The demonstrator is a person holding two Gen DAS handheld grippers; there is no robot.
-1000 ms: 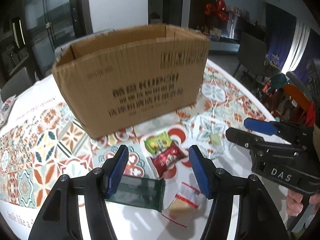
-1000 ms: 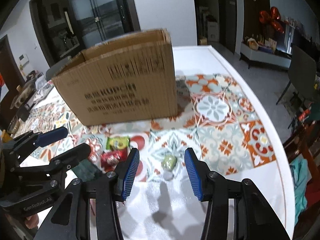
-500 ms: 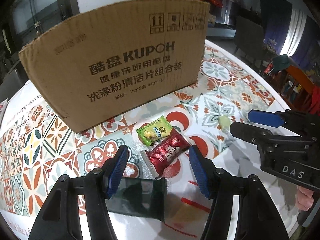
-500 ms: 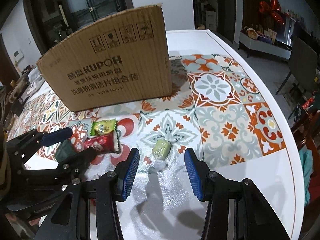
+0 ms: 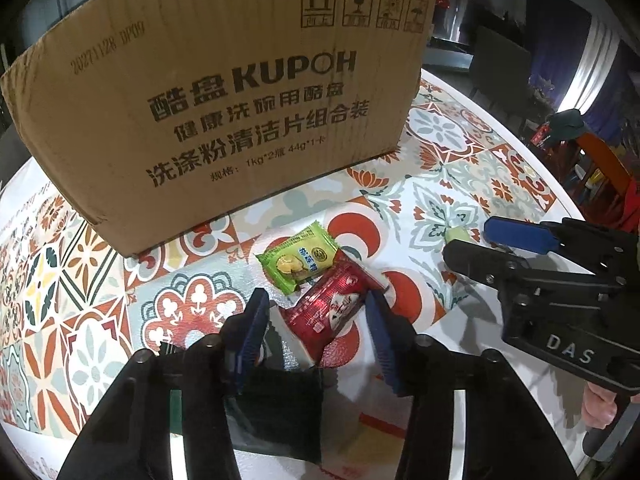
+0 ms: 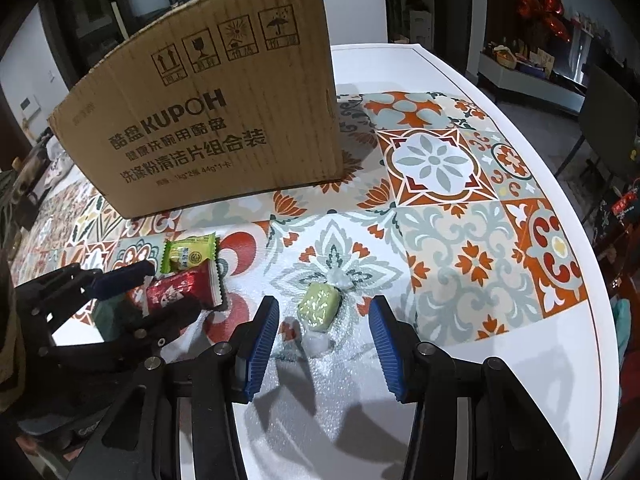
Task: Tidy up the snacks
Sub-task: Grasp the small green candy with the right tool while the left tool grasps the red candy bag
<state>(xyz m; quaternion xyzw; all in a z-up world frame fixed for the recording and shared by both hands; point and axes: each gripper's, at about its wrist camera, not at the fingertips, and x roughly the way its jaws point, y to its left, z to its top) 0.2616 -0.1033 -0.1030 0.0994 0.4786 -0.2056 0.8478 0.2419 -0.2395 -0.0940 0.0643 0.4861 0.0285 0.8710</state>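
Note:
A brown cardboard box [image 5: 224, 112] stands on the patterned table; it also shows in the right wrist view [image 6: 216, 132]. In front of it lie a green snack packet [image 5: 298, 258] and a red snack packet [image 5: 332, 312]. My left gripper [image 5: 316, 332] is open, low over the table, with the red packet between its blue pads. A dark green packet [image 5: 276, 408] lies under it. My right gripper [image 6: 322, 340] is open around a pale green wrapped candy [image 6: 320, 305], pads apart from it.
The table [image 6: 460, 208] has a tiled pattern cloth and a white rounded edge at the right. A clear packet with a red stripe [image 5: 376, 424] lies near the left gripper. Chairs and furniture stand beyond the table edge.
Both grippers have come down and forward toward the table. The left now brackets the red packet; the right now brackets the pale green candy.

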